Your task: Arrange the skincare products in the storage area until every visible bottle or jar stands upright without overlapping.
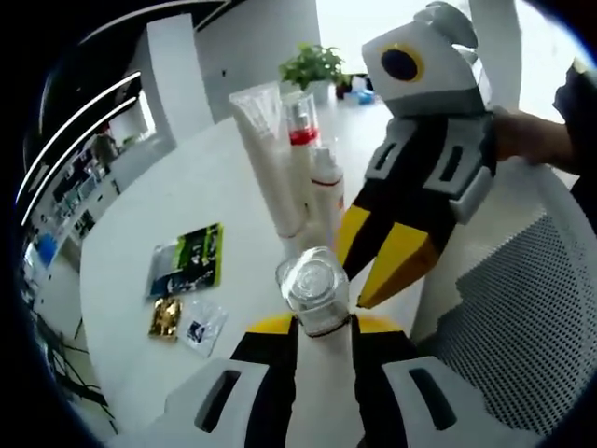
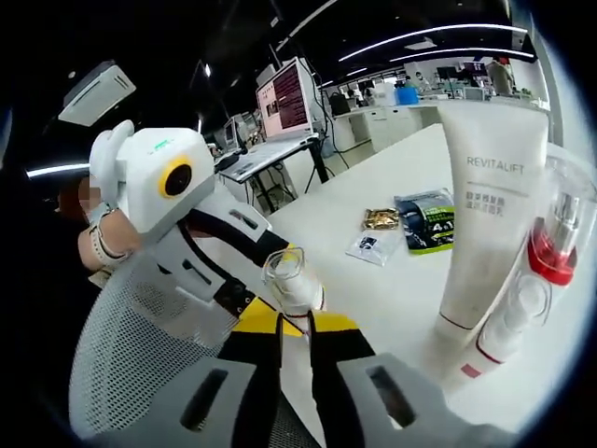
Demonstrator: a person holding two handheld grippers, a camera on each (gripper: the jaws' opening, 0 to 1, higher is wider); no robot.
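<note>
My left gripper (image 1: 319, 325) is shut on a small white bottle with a clear cap (image 1: 315, 287), the cap pointing away from the camera. My right gripper (image 1: 360, 278) reaches in from the right, its yellow-tipped jaws slightly apart and just beside that cap. In the right gripper view its jaws (image 2: 296, 325) stand narrowly open right below the held bottle (image 2: 285, 273). Behind stand a white tube (image 1: 266, 149) (image 2: 485, 215), a clear-capped bottle with a red band (image 1: 300, 131) (image 2: 556, 238) and a small white bottle (image 1: 326, 182) (image 2: 508, 322), all upright and close together.
On the white table (image 1: 159, 205) lie a green sachet (image 1: 191, 257) (image 2: 427, 222), a gold one (image 1: 165, 317) (image 2: 381, 218) and a pale one (image 1: 201, 327) (image 2: 364, 246). A mesh chair (image 1: 522, 308) (image 2: 140, 336) sits at the table edge. A potted plant (image 1: 312, 65) stands at the back.
</note>
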